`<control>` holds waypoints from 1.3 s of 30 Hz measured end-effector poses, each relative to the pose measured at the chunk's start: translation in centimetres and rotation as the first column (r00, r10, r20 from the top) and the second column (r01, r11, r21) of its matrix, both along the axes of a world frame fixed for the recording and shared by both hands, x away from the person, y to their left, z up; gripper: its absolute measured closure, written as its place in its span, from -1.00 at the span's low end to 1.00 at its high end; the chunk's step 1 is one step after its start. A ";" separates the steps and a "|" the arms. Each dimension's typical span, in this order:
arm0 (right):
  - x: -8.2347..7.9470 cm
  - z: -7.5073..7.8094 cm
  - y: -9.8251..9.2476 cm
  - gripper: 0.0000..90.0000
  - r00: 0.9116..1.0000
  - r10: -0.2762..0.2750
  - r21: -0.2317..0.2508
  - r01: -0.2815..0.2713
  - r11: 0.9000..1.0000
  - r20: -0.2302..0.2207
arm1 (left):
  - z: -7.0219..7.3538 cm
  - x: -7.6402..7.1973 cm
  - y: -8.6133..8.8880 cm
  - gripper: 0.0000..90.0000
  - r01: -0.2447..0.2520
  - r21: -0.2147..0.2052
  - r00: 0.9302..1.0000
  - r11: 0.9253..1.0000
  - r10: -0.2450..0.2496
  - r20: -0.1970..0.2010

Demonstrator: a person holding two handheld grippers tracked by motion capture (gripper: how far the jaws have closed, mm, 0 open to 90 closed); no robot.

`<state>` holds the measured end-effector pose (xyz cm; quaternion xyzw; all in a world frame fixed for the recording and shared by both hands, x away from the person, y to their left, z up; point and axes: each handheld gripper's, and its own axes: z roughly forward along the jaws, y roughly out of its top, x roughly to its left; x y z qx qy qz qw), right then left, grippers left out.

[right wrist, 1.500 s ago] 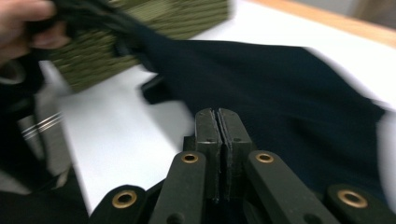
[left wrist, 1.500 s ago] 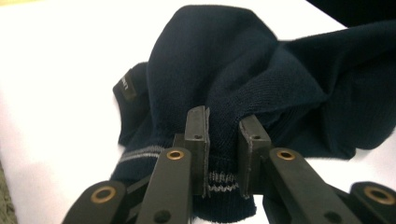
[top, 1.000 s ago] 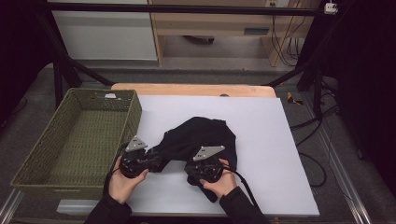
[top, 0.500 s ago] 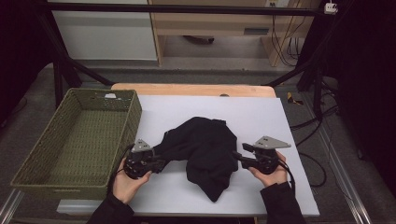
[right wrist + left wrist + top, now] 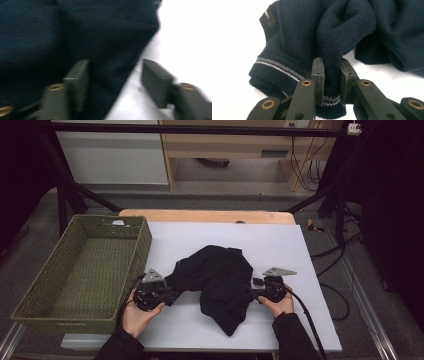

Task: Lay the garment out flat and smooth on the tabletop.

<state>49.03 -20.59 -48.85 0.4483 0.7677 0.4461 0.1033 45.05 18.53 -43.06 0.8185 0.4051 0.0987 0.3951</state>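
Your left gripper (image 5: 331, 82) has its fingers (image 5: 318, 75) clamped on the striped ribbed cuff of the dark navy knitted sweater (image 5: 220, 280) — the garment lies bunched mid-way across the white surface (image 5: 280, 245). Your right gripper (image 5: 115, 82) sits at the sweater's right edge, fingers apart and just closing a little, cloth between them but not pinched. The woven green basket (image 5: 80, 270) flanks the left edge — bare surface lies behind and to the right
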 end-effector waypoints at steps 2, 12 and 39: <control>0.0 0.1 0.1 0.59 1.000 0.023 -0.008 -0.023 1.000 -0.002 | 0.2 -0.1 0.1 0.70 -0.001 -0.008 1.000 1.000 0.001 0.014; -2.3 7.1 -4.7 0.95 0.990 -0.052 0.047 0.046 0.998 0.134 | 3.3 -0.8 0.8 0.75 0.016 -0.069 0.993 0.997 -0.008 0.120; -1.3 7.6 -5.2 -0.27 0.961 -0.147 0.017 0.147 0.989 0.236 | 3.3 0.5 -2.1 -0.73 0.010 -0.109 0.992 0.994 0.004 0.127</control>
